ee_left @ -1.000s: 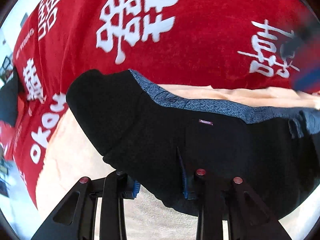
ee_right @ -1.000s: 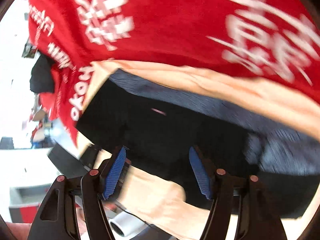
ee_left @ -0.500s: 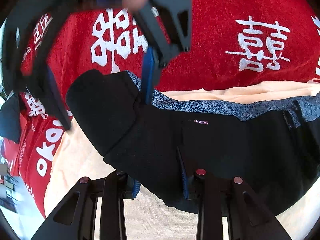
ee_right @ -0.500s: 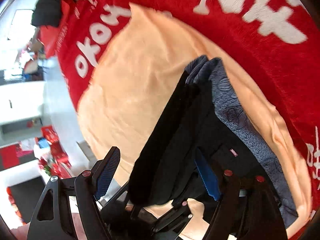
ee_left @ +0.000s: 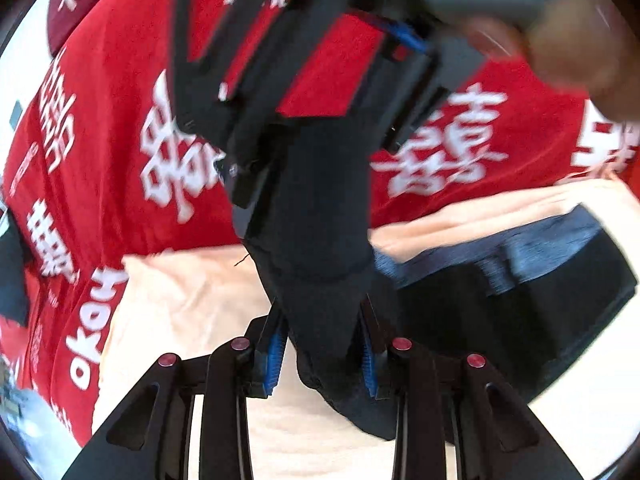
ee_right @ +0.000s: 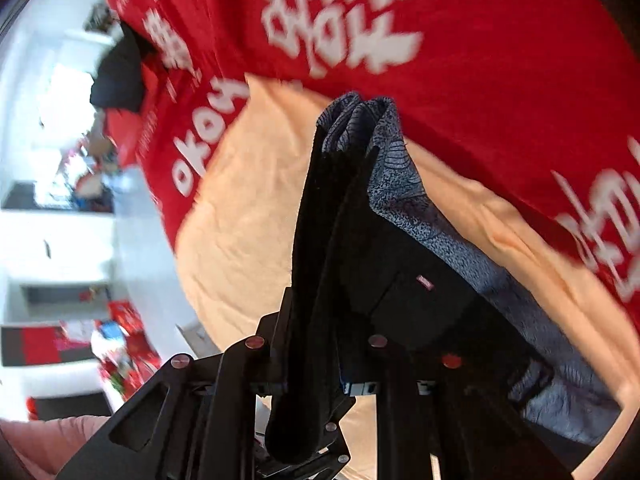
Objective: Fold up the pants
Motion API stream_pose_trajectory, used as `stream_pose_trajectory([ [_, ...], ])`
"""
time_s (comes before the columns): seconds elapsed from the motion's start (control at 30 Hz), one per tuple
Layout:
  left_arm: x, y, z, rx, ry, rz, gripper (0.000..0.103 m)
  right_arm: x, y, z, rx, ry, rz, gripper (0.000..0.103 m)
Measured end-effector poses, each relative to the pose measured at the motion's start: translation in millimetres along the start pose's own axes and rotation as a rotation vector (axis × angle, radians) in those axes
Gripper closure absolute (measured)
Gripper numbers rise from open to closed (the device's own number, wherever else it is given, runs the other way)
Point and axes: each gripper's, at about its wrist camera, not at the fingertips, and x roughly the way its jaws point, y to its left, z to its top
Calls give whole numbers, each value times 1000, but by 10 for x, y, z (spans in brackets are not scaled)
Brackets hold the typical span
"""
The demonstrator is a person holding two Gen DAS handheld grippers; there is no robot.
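The black pants (ee_left: 500, 312) with a blue-grey patterned waistband lie on a peach cloth (ee_left: 192, 304). My left gripper (ee_left: 322, 354) is shut on a lifted fold of the pants. The right gripper (ee_left: 320, 92) shows blurred above it in the left wrist view, holding the same raised fold. In the right wrist view my right gripper (ee_right: 312, 364) is shut on the pants (ee_right: 360, 240), which stand up between its fingers, waistband end away from me. A small red label (ee_right: 424, 282) shows on the black fabric.
A red cloth with white characters (ee_left: 120, 140) covers the surface under the peach cloth (ee_right: 248, 208). In the right wrist view a dark garment (ee_right: 120, 76) lies at the far left edge, with room clutter beyond.
My right gripper swung over from the side, closed on the pants' end and lifted it. My left gripper closed on the near fold and raised it off the peach cloth.
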Motion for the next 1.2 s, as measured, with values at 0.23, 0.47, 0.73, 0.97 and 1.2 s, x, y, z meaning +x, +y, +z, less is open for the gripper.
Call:
stream_pose_trajectory([
  [0.23,-383,-830,352,99,-52,-117,70,-894,-736,-822,138,-220,128,84],
  [0.47,-514,-1811,477,244,-54,-200,70,-1524,-1655,-1756,277,-377,196,84],
  [0.73,-237,-2832,238,385,41,-232,70,-1472,-2663,-2520,427,-403,188,84],
  [0.97,68,-3005,-30,440,128,-166,58,-912,-3127,-2734,500,-372,207,84],
  [1.2,44,-2718,-5,325,243,-238,35,-901,-3119,-2828,523,-384,152,82],
])
